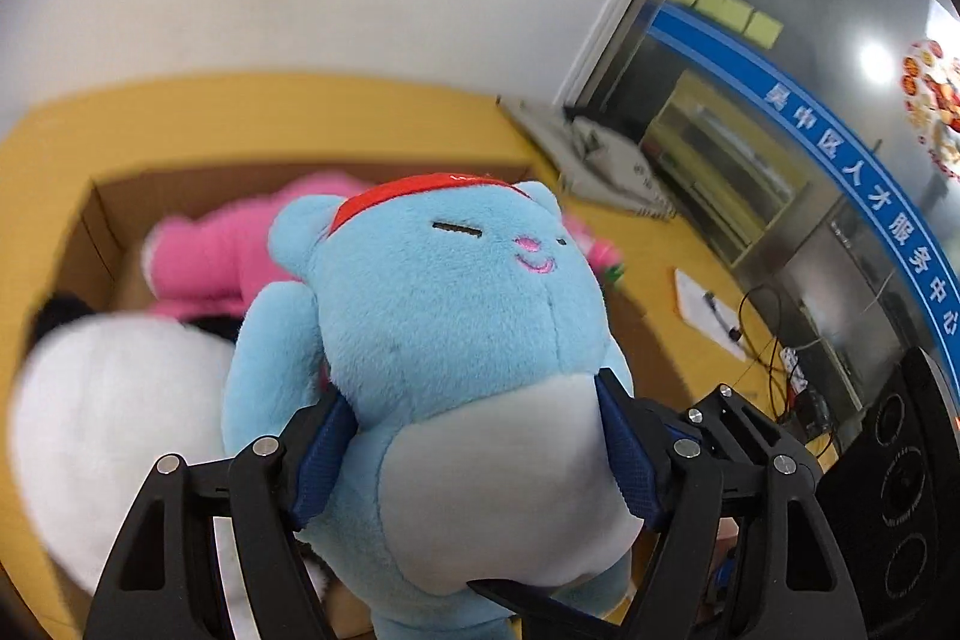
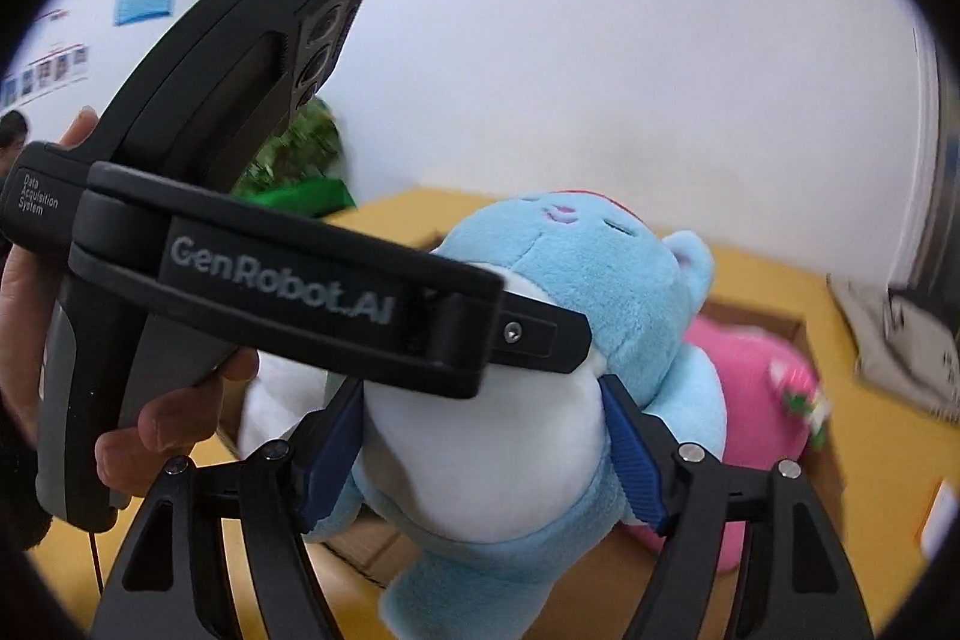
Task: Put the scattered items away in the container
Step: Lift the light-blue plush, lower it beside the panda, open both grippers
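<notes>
plush toys: we count three, one blue bear (image 1: 444, 340), one pink toy (image 1: 210, 256), one white toy (image 1: 108, 412).
grippers: two; our left gripper (image 1: 474, 436) and right gripper (image 2: 483, 436) both clamp the bear's white belly.
bear: held above the cardboard box (image 1: 96, 220).
box: holds the pink and white toys.
edges: yellow table (image 1: 252, 118) meets the wall behind.

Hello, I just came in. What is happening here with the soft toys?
A person is tidying plush toys into an open brown cardboard box on a yellow table. Both the left hand-held gripper and the right hand-held gripper are clamped on the white belly of a light blue plush bear with a red headband, held above the box. A pink plush toy and a white plush toy already lie inside.
</notes>
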`<state>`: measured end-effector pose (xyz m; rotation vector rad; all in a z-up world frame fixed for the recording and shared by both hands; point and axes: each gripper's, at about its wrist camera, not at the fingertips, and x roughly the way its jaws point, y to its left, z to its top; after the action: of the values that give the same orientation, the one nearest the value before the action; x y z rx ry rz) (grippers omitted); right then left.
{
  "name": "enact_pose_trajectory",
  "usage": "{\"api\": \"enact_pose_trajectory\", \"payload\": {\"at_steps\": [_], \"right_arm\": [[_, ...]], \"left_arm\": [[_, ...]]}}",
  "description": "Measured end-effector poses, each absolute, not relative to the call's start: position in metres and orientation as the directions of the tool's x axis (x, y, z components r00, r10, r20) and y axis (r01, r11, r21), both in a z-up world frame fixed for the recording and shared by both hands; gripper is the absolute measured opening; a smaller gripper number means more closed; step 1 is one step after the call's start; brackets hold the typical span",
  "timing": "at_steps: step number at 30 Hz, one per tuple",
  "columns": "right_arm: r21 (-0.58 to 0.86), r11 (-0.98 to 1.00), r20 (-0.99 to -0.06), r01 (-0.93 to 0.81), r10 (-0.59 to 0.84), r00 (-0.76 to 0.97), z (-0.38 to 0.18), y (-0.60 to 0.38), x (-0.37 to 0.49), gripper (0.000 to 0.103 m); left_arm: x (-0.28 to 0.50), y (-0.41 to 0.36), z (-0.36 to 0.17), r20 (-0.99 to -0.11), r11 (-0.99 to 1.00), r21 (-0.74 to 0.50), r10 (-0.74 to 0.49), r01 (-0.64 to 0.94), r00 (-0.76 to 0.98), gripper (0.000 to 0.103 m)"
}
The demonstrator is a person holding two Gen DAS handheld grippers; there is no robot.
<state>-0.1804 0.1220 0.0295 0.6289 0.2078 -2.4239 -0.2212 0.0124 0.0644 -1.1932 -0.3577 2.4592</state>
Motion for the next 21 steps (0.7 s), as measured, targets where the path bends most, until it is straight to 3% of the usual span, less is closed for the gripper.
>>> {"api": "enact_pose_trajectory", "payload": {"at_steps": [3, 9, 16, 19, 20, 21], "right_arm": [[0.039, -0.812, -0.551, 0.582, -0.504, -0.666, -0.002, 0.123, -0.188, 0.075], [0.125, -0.809, -0.612, 0.574, -0.519, -0.597, -0.007, 0.129, -0.184, 0.075], [0.097, -0.803, -0.650, 0.588, -0.498, -0.573, -0.018, 0.128, -0.194, 0.075], [0.012, -0.805, -0.693, 0.592, -0.434, -0.575, -0.025, 0.125, -0.205, 0.075], [-0.041, -0.810, -0.732, 0.585, -0.374, -0.569, -0.037, 0.121, -0.207, 0.080], [-0.005, -0.819, -0.727, 0.574, -0.391, -0.564, -0.040, 0.123, -0.208, 0.080]], "left_arm": [[-0.219, 0.017, 0.043, -0.692, -0.891, -0.378, 0.453, -0.252, -0.563, 0.080], [-0.203, 0.027, 0.037, -0.715, -0.905, -0.358, 0.424, -0.231, -0.555, 0.080], [-0.210, 0.032, 0.026, -0.710, -0.907, -0.374, 0.414, -0.194, -0.569, 0.081], [-0.212, 0.039, 0.023, -0.735, -0.923, -0.334, 0.383, -0.192, -0.560, 0.080], [-0.210, 0.041, 0.021, -0.734, -0.926, -0.322, 0.375, -0.196, -0.566, 0.080], [-0.206, 0.040, 0.022, -0.724, -0.926, -0.319, 0.377, -0.203, -0.578, 0.080]]}}
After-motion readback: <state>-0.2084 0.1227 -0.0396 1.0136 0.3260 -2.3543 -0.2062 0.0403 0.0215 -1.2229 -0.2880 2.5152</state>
